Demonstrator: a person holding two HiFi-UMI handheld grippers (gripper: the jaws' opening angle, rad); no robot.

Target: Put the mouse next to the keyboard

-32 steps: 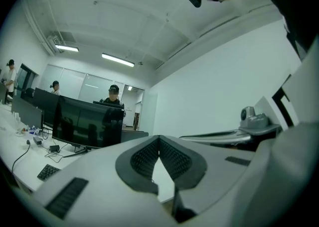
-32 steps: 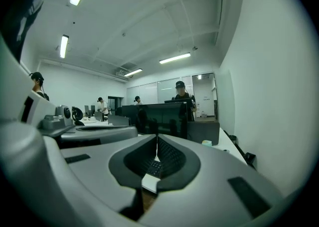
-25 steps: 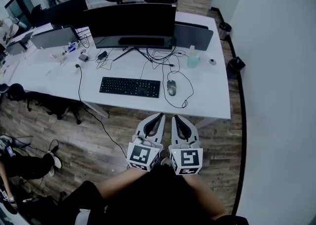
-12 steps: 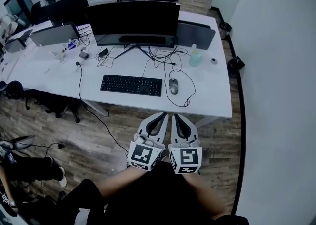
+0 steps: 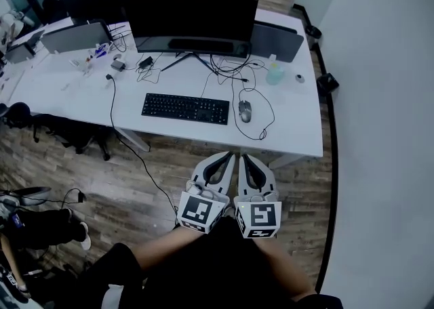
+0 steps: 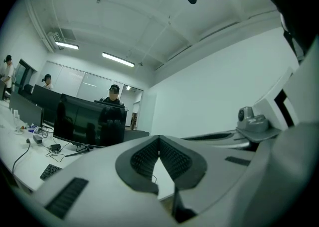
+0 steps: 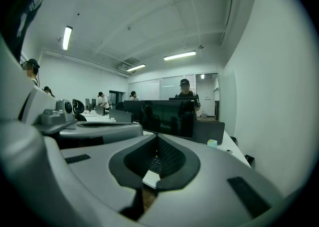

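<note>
A black keyboard lies on the white desk in the head view. A grey wired mouse sits just to its right, a small gap apart, with its cable looping behind it. Both grippers are held side by side close to the person's body, over the wooden floor in front of the desk. The left gripper is shut and empty, its tips meeting in the left gripper view. The right gripper is shut too, with nothing between its pads.
A wide black monitor stands behind the keyboard amid tangled cables. A teal bottle sits at the desk's back right. A white wall runs along the right, with a bin at its foot. A seated person's legs are at lower left.
The desk, keyboard and mouse have shifted slightly lower and to the right in the head view. Both grippers stay shut and together in front of the body.
</note>
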